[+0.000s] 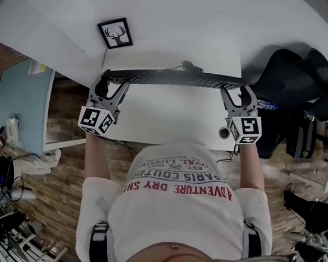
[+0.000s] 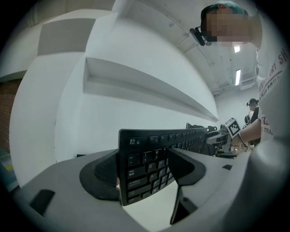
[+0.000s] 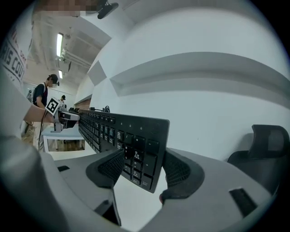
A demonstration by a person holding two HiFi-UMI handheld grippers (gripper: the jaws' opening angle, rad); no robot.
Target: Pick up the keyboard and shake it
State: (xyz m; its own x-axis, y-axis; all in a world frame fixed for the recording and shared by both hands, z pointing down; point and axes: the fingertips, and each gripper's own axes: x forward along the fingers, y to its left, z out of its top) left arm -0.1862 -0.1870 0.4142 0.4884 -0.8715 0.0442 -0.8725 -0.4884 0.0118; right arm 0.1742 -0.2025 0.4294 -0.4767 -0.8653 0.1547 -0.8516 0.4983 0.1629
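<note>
Gripping black keyboard [image 1: 175, 78] at both ends: left tool [image 1: 112, 85] clamped on its Esc end, right tool [image 1: 236, 93] clamped on its numpad end, keyboard held above white counter [image 1: 170, 122].

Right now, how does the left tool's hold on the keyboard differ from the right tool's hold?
The left tool clamps the keyboard at its Esc end; the right tool clamps the number-pad end. The framed deer picture is nearer the left tool; the black chair stands beside the right tool. Both are shut on the keyboard, holding it on edge over the white table.
</note>
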